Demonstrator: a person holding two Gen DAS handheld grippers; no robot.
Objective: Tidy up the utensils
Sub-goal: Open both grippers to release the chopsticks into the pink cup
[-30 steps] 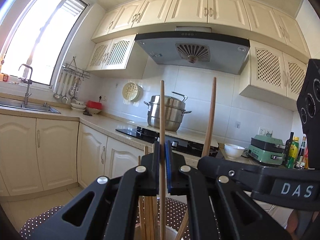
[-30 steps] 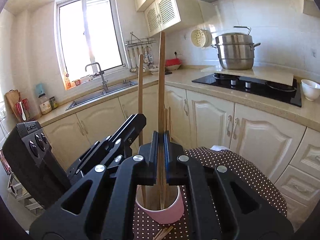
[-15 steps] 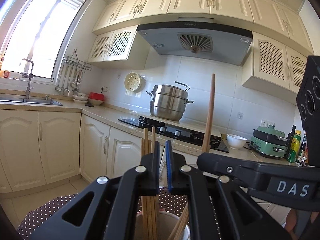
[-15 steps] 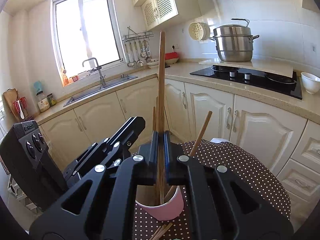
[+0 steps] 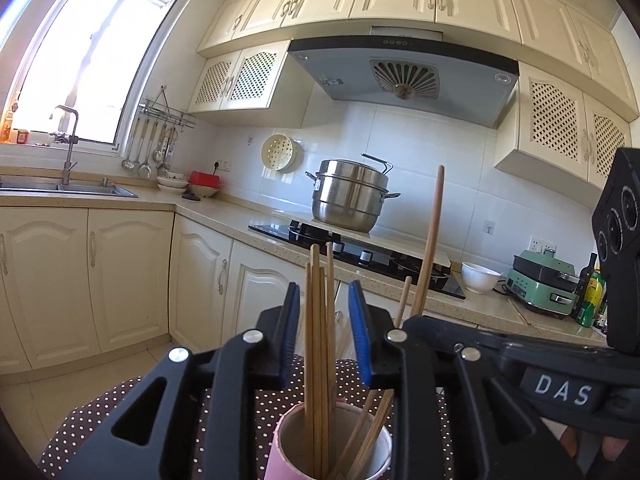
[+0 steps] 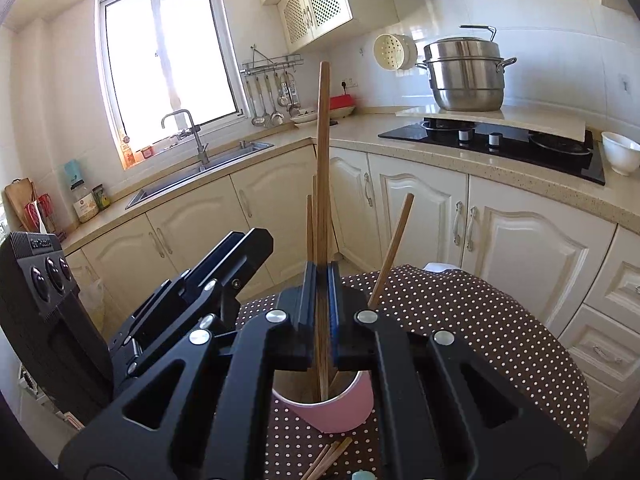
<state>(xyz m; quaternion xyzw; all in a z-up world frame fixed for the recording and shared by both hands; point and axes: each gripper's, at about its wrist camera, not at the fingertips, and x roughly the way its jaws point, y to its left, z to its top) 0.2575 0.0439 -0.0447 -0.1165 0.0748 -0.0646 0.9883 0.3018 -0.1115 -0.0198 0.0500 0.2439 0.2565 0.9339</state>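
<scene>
Two tongs: right tongs point(image 6: 320, 280) are clamping one long wooden chopstick point(image 6: 322, 152); left tongs point(image 5: 324, 320) are gaping open above the pink round cup point(image 6: 332, 406).
Risk: chopstick is tilting, likely tipping the cup.

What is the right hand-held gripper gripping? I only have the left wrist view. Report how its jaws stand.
Observer: The right hand-held gripper is shut on one long chopstick, which is held close to upright.
Operator: Tell me where its lower end sits.
Observer: It reaches down inside the pink cup, below the rim.
Operator: Check the cloth for strays.
Observer: A few loose chopsticks lie on the dotted cloth, on the near side of the cup.
</scene>
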